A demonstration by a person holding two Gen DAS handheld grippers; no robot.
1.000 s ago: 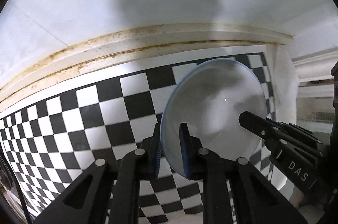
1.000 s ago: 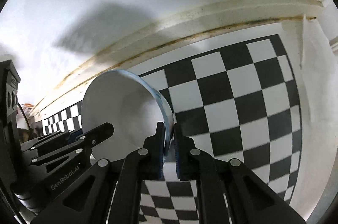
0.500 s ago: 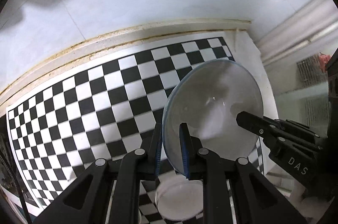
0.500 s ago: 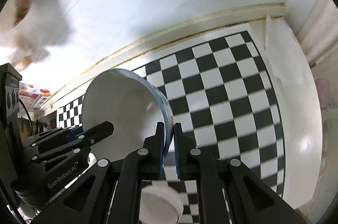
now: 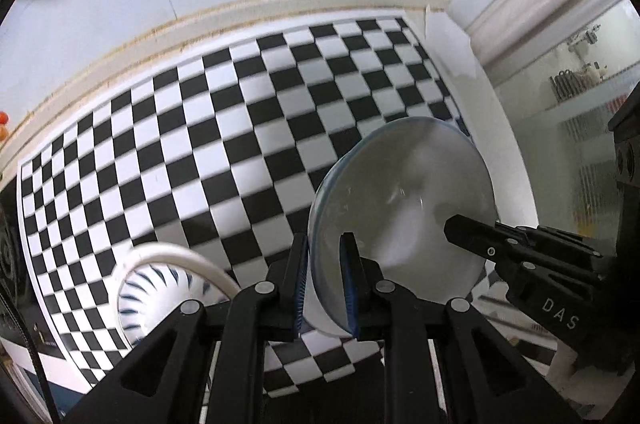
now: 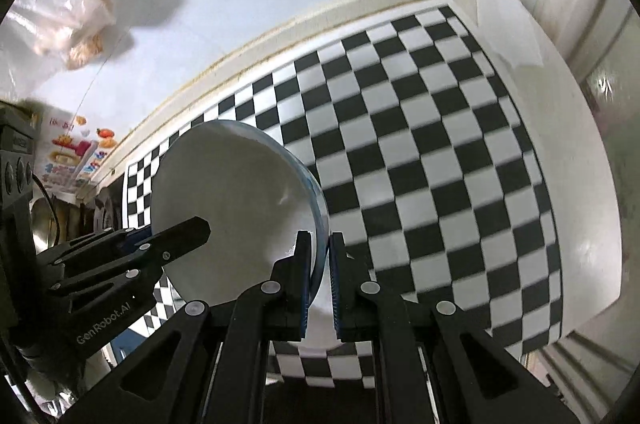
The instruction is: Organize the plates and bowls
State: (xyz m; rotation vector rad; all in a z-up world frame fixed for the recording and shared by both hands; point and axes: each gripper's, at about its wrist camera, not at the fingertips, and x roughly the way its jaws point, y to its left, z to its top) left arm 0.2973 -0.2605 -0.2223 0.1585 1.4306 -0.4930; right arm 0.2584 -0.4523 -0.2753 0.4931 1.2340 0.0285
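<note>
Both tools grip one white round plate with a thin blue rim [image 5: 404,208], held on edge above the black-and-white checkered bench [image 5: 224,152]. The left tool [image 5: 323,280] pinches the plate's near rim between its blue-padded fingers; in its view the plate's concave face turns to the right, toward the right tool [image 5: 520,256], whose black fingers reach across that face. In the right wrist view, the right tool [image 6: 319,280] clamps the rim of the same plate [image 6: 232,212], and the plate's face turns left toward the left tool [image 6: 132,256]. The plate stands steeply tilted, its flat plane running roughly away from both cameras toward the back wall.

Down at the left on the bench sits a white bowl with blue radial strokes inside [image 5: 160,288], just beside the left tool's fingers. A stained cream ledge [image 5: 248,12] bounds the bench at the back, and a white wall strip closes its right side. The checkered surface between plate and ledge lies bare.
</note>
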